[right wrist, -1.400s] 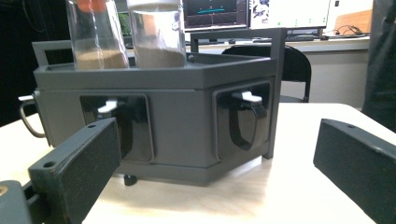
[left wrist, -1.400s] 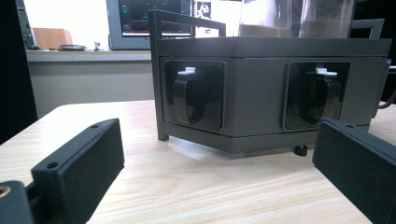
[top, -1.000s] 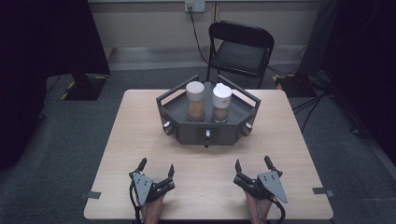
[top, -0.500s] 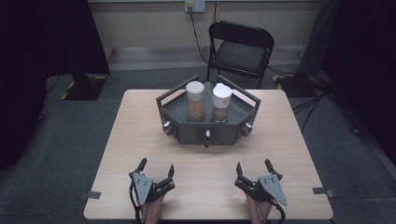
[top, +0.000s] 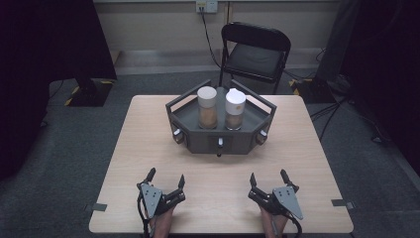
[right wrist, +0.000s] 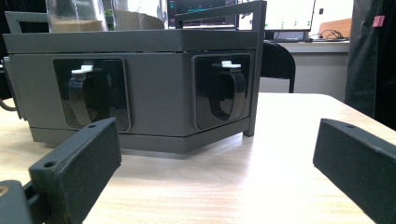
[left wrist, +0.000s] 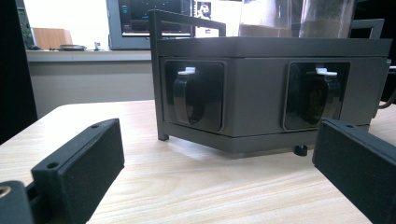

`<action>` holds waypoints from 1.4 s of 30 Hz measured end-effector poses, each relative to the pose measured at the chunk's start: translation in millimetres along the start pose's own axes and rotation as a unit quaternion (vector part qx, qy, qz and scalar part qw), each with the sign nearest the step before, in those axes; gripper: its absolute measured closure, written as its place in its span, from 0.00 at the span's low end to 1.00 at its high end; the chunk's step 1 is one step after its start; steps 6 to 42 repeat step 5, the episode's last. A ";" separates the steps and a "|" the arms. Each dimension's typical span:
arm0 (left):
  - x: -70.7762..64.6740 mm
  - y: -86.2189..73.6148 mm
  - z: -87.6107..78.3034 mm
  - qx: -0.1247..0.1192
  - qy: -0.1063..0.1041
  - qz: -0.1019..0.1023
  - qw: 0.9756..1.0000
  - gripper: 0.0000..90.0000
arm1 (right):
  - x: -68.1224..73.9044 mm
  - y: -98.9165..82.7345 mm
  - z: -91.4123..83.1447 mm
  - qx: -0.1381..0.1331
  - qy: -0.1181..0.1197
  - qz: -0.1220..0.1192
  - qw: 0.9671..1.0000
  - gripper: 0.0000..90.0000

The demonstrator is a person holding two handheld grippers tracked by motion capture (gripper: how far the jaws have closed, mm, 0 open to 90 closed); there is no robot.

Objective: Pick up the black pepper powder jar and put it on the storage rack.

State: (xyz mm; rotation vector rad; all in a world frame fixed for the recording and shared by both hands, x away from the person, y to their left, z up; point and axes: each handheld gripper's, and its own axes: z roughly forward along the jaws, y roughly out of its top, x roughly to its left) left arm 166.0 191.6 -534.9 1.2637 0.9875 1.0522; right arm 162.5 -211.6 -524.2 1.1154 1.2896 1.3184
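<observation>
A: Two grippers, both idle near the front edge of the surface [top: 148, 129] — the left gripper [top: 165, 179] and the right gripper [top: 267, 178], each with its jaws spread wide and nothing between them.

B: And the thing they face?

A: The grey tray [top: 220, 139] sits toward the far middle of the surface, well apart from both grippers. It carries two jars: the beige-lidded jar [top: 207, 106] on the left, the white-lidded jar [top: 235, 109] just beside it; whether they touch I cannot tell.

B: What could go wrong from here?

A: I'd judge the jars the weak point. They stand tall and unsecured on the tray's deck, so a lopsided lift or a shove from one side could tip them — they hold a brown, sandy fill. A one-sided push could also simply slide the tray along the surface.

B: Any handles?

A: In the left gripper view two recessed black latches [left wrist: 189, 95] show on the tray's faces, each with a white tab. From above I count three knobs along the front. A careless approach could snag a jaw in a recess.

B: Anything else around?

A: One black folding chair [top: 257, 54] beyond the surface.
</observation>
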 end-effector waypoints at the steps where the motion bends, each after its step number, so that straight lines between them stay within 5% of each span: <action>1: 0.0 0.0 0.0 0.000 0.000 0.000 1.000 0.02 | 0.0 -0.1 0.0 0.000 0.000 0.000 1.000 0.00; 42: 0.0 0.0 0.0 0.000 0.000 0.000 1.000 0.02 | 0.4 -1.0 -0.5 -0.003 0.001 -0.004 1.000 0.00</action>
